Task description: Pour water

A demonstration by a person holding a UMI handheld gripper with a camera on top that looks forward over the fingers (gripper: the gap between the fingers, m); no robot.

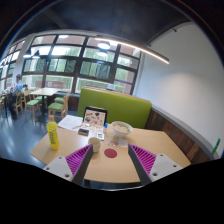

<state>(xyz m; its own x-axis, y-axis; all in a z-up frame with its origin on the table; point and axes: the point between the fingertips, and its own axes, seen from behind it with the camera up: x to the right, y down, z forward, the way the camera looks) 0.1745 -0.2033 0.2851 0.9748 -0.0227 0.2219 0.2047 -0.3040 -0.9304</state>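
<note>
A: What is seen on the left of the table?

B: A yellow bottle is stood upright near the left edge of the wooden top. Behind it, papers are laid flat, and green chairs are seen farther back by the windows.

A: And toward the middle?

B: A small cup is placed just ahead of the left finger, close to its tip. Beside it, a round red coaster is laid flat on the table, in line with the gap between the fingers. Whether the cup touches the coaster cannot be told. Behind the cup, a dark object that looks like a tablet is propped against a stand, and a green bench back is seen beyond the table.

A: What is found farther right?

B: A clear glass pitcher is stood upright beyond the coaster, slightly right of the cup, apart from both fingers.

A: How is the gripper held?

B: The fingers are spread wide, with the purple pads facing inward. Nothing is gripped; only the coaster and bare table lie between them.
</note>
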